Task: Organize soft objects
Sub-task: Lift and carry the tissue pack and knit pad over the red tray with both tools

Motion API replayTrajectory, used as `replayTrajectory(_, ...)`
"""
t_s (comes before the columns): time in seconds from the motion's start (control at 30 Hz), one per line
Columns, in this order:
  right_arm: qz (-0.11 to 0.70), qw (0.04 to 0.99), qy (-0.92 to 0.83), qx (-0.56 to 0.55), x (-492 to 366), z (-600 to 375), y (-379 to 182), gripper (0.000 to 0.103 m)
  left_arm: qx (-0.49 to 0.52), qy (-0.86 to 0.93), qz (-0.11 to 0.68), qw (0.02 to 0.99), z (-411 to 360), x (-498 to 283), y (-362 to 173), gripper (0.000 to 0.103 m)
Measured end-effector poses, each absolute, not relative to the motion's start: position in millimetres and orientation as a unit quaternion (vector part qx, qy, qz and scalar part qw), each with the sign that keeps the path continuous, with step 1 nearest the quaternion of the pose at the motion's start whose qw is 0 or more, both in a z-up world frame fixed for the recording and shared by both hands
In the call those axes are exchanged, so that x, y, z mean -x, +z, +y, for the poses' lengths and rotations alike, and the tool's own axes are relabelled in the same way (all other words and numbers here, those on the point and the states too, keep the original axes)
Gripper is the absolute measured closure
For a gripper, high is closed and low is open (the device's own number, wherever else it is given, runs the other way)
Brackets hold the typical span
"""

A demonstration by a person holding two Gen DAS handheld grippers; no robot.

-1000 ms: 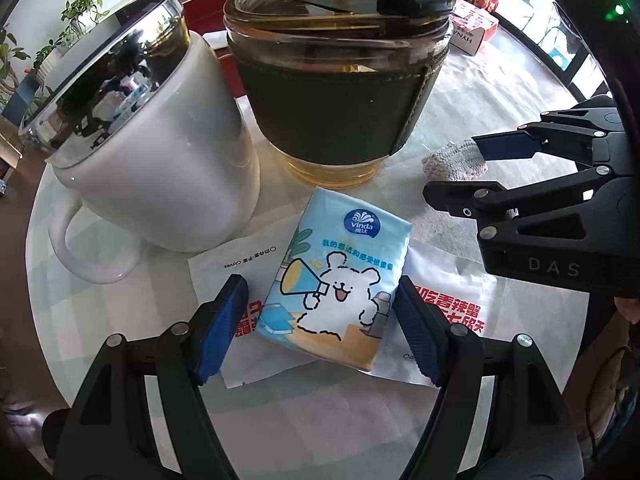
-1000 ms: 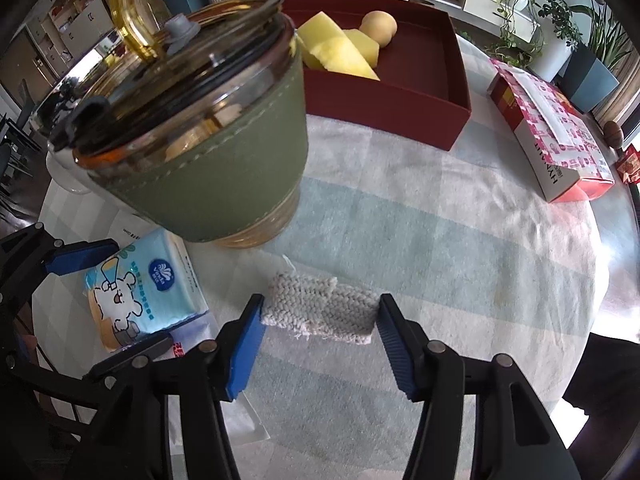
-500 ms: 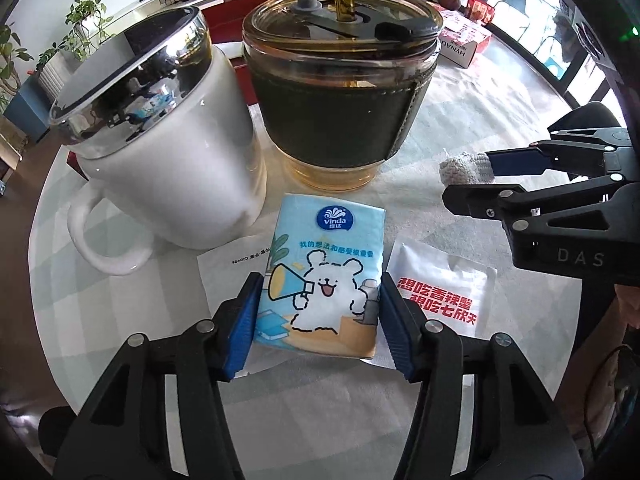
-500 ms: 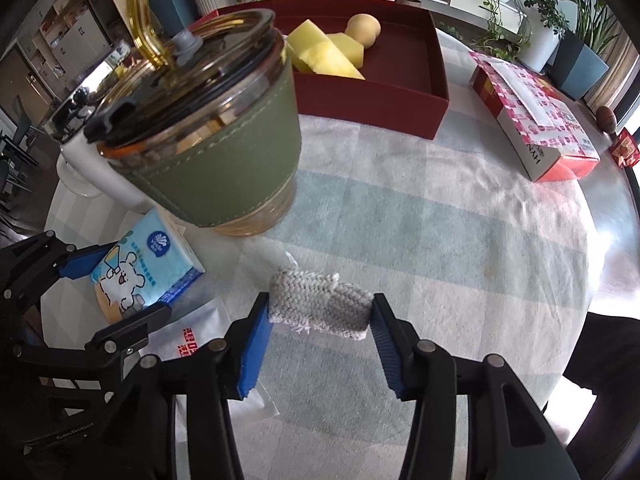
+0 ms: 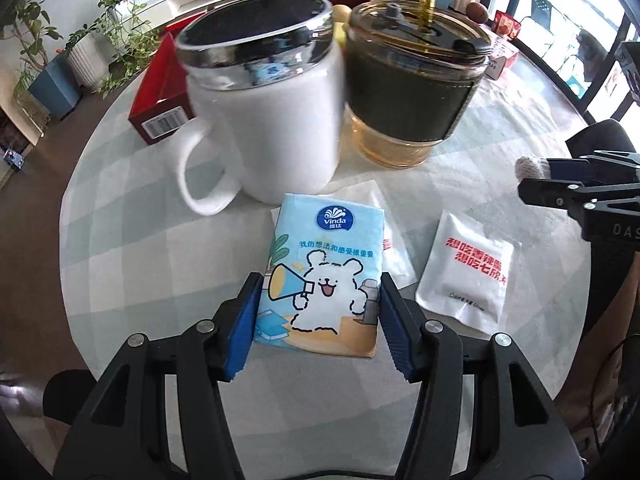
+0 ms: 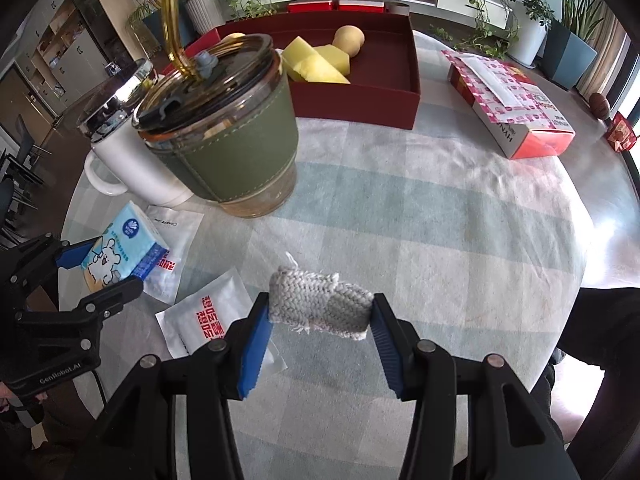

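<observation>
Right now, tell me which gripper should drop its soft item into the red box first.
Right. The right gripper clamps the knitted cloth with open tablecloth straight ahead to the red box. The left gripper holds the tissue pack behind the white mug and green-sleeved cup.

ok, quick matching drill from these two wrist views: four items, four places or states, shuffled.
Items:
1. tissue pack
2. knitted roll
3. yellow sponge blocks
4. white sachet with red print

Places or states:
A. inside the red box
B. clamped in the right hand-held gripper
C. lying flat on the table, nothing gripping it
D. clamped in the left hand-held gripper

Pairs: 1-D, 2-B, 3-A, 4-C
</observation>
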State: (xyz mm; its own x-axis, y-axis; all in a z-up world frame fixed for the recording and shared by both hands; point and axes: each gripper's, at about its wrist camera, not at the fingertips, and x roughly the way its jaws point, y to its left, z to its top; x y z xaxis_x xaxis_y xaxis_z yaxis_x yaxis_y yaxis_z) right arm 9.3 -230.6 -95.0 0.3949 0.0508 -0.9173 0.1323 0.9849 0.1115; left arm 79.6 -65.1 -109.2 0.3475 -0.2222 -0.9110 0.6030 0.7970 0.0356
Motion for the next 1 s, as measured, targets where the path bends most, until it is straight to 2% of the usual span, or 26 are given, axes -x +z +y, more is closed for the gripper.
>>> replayTrajectory(0.57, 0.548, 0.827, -0.076, -0.099, -19, -285, -92, 0.051, -0.151, -0.143, 0.513, 0.833, 38, -146, -100, 0.049)
replayTrajectory(1.0, 0.54, 0.83, -0.092, -0.11, -63, -318, -82, 0.051, -0.149, -0.114, 0.506, 0.842, 43, -204, -89, 0.049)
